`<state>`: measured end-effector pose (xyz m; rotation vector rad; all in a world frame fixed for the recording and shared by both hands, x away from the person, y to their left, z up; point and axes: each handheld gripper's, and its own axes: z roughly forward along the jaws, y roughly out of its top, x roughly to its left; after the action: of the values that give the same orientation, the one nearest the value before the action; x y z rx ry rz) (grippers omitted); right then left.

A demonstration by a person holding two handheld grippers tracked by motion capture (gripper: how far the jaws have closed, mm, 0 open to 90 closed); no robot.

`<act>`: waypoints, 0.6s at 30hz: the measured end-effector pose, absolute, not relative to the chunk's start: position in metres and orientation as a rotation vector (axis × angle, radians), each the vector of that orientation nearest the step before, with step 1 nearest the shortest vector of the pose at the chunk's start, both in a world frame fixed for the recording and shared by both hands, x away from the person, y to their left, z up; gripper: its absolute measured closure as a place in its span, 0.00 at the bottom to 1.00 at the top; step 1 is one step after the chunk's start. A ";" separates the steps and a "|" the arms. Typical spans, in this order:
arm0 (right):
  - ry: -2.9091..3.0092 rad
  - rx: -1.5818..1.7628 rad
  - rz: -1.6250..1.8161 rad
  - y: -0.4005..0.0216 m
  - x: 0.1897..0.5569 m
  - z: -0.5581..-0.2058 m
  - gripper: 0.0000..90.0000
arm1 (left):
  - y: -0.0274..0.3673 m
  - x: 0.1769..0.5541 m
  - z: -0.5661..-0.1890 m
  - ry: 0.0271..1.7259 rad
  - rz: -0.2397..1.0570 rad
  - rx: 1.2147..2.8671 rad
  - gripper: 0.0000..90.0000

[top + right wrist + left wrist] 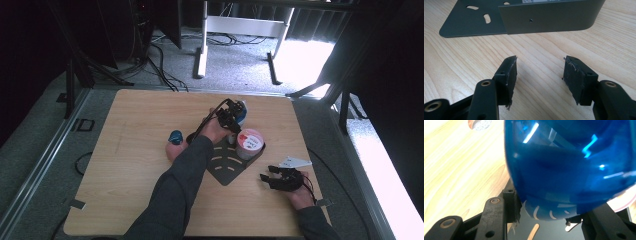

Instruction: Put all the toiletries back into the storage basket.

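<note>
My left gripper (231,117) reaches over the far end of a black slotted metal rack (227,172) in the middle of the table. A blue translucent cup (569,170) sits between its jaws, and both pads (512,203) press on its rounded sides. From above, the cup (242,111) shows just beyond the gripper. A round tub with a red and white lid (250,141) stands in the rack beside it. My right gripper (267,178) rests low over the wood near the table's right front, open with nothing between its jaws (539,75), facing the rack's upright wall (549,17).
A small blue object (176,136) sits on the table left of the person's left forearm (185,170), with something pinkish just below it. The wooden table (130,165) has bare wood at the left. Cables and stand legs lie on the floor beyond its far edge.
</note>
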<state>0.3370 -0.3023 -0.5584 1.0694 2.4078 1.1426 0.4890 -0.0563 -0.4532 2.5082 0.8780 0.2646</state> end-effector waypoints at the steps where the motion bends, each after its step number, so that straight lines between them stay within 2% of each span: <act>1: 2.407 1.069 1.143 -0.302 0.337 -0.558 0.49 | -0.055 0.489 -0.454 0.879 0.258 2.504 0.61; 18: 2.408 1.068 1.142 -0.302 0.337 -0.558 0.49 | -0.057 0.490 -0.456 0.890 0.271 2.471 0.61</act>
<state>0.3370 -0.3022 -0.5584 1.0683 2.4082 1.1421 0.4902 -0.0567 -0.4556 2.4711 0.8897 0.2706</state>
